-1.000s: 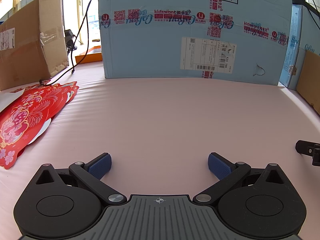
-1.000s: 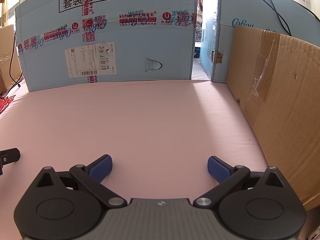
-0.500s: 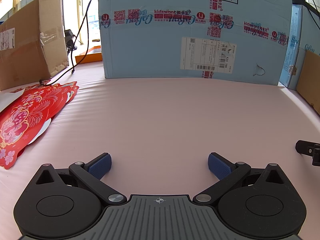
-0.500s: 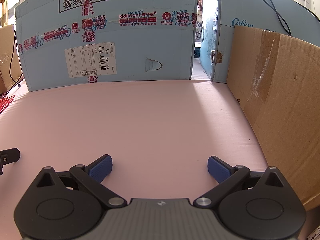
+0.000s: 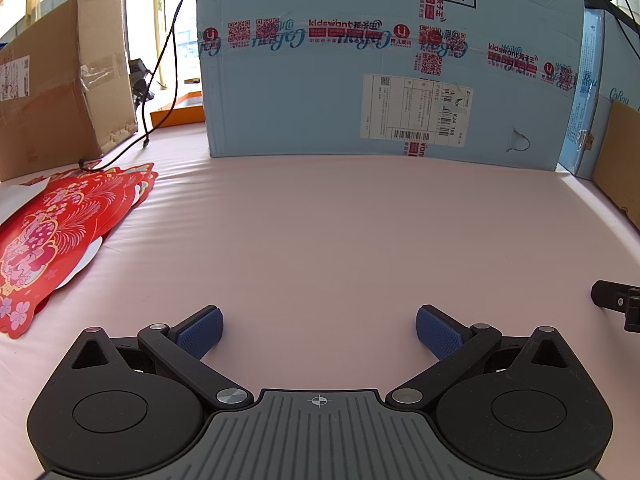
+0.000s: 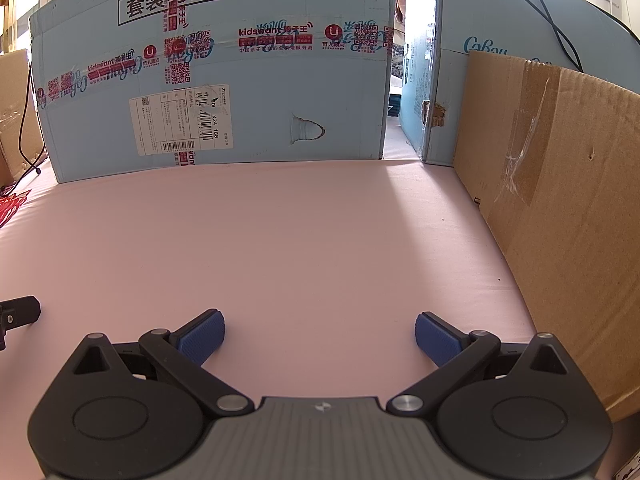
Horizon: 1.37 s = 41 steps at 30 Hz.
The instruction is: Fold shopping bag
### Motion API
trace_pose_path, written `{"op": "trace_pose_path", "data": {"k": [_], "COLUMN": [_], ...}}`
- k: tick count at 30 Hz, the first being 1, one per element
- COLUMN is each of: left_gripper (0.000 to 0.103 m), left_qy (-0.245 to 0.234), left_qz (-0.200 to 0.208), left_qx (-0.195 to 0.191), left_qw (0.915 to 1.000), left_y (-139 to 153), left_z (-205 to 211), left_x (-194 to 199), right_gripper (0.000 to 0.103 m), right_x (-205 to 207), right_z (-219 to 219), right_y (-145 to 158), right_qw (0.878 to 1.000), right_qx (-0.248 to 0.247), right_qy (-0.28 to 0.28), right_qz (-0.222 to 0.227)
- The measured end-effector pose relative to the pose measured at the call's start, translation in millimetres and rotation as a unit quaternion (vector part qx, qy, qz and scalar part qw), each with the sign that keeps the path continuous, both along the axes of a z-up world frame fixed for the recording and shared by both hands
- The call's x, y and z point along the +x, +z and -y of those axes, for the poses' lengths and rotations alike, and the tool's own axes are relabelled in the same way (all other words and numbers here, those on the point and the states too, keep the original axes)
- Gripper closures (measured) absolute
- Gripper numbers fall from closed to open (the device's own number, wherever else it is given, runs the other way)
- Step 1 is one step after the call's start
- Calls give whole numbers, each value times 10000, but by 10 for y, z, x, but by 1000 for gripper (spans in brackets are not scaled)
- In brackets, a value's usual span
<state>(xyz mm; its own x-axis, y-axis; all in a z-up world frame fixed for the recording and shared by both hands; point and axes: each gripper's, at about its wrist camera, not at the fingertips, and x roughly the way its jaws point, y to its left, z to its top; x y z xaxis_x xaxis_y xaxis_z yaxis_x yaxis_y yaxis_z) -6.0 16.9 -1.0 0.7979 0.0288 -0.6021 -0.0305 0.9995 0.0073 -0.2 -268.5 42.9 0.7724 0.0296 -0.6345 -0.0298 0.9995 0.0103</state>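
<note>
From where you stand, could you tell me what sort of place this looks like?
Probably a makeshift work table in a storeroom or office: a pink cloth walled in by a blue shipping carton and brown cardboard boxes.

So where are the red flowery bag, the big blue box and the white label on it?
red bag point(image 5: 60, 236): left wrist view, middle of its printed face.
blue box point(image 5: 304, 92): left wrist view, bare front wall.
white shipping label point(image 6: 180, 124): right wrist view, centre of the sticker.

Both cameras sit low over the pink table point(image 5: 320, 220), facing the blue box point(image 5: 380, 60); the left one sees red bags point(image 5: 60, 232), the right one a brown box point(image 6: 560, 220); both share the blue box.
</note>
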Motion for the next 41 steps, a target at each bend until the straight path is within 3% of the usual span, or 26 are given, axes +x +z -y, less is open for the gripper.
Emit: {"op": "trace_pose_path", "data": {"k": [41], "left_gripper": [0], "left_qy": [14], "left_qz": [19], "left_qx": [-69], "left_qw": [10000], "left_y": [6], "left_z": [102], "left_x": [12], "right_gripper": [0], "right_x": [-3], "right_z": [-24], "right_y": [8], "right_qw": [10000], "right_qx": [0], "right_qy": [-1], "right_qz": [-4]}}
